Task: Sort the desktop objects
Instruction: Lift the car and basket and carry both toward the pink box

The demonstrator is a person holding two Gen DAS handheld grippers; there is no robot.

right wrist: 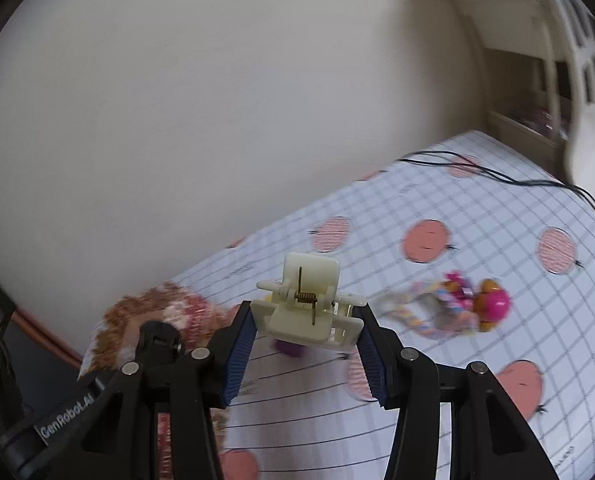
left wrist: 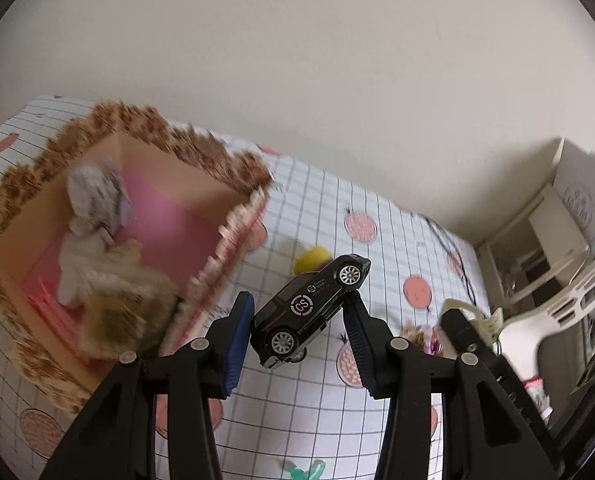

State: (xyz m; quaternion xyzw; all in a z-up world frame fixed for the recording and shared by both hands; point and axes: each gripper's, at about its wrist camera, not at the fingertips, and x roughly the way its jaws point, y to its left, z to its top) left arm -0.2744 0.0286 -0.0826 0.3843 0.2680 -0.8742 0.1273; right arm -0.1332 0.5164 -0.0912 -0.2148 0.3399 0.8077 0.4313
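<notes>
Black toy car [left wrist: 311, 308] marked "CS" clamped in left gripper [left wrist: 299, 322], right gripper [right wrist: 305, 320] pinching cream clip [right wrist: 311, 308], perhaps plastic

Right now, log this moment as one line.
left gripper: shut on black toy car | right gripper: shut on cream hair claw clip | both lifted above checked tablecloth | scalloped box: holds plush toys

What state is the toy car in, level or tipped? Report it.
Tipped: the toy car hangs nose-up between the left tongs, clear of the tablecloth.

Glossy black toy car [left wrist: 311, 308]; cream plastic clip [right wrist: 309, 304], metal spring; fluffy plush [left wrist: 109, 280].
</notes>
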